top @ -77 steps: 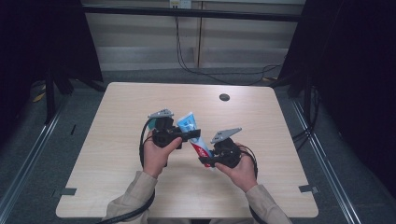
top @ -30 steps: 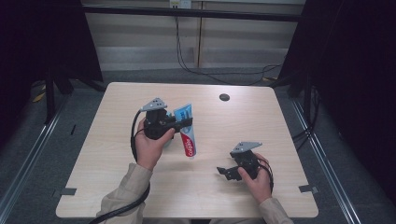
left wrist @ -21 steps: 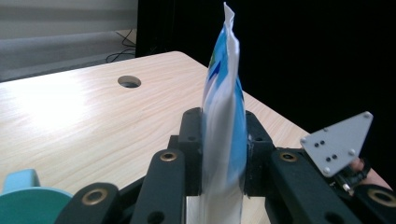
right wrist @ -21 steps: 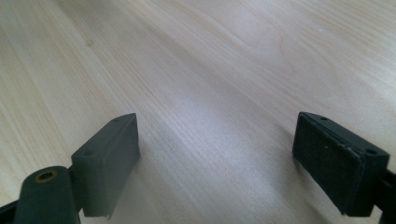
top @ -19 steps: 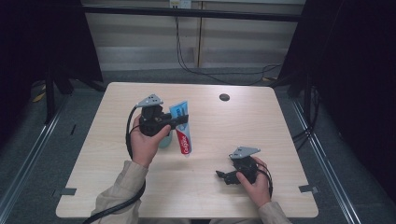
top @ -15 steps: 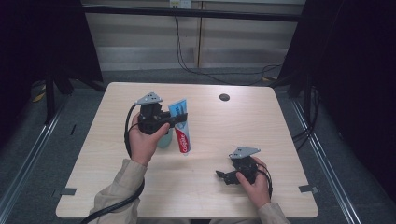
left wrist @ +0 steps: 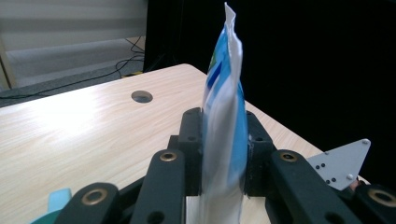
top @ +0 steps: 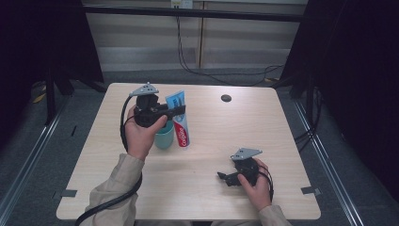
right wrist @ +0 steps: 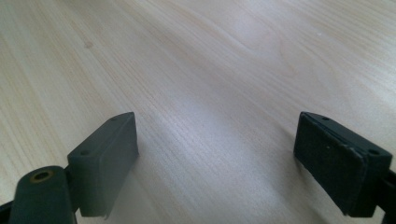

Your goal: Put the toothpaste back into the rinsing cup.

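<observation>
Near the table's (top: 202, 188) front edge, the right gripper (top: 225, 177) rests low with jaws spread wide over bare wood. Farther back, the left gripper (top: 178, 111) clamps a toothpaste tube (top: 178, 118) upright, cap down, just beside a teal cup (top: 164, 136).

Blue-white-red toothpaste tube (top: 179, 117), teal cup (top: 164, 137), pale wood table (top: 207, 183).

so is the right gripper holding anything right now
No, in the right gripper view the right gripper stands wide open, with only bare table between its jaws.
</observation>
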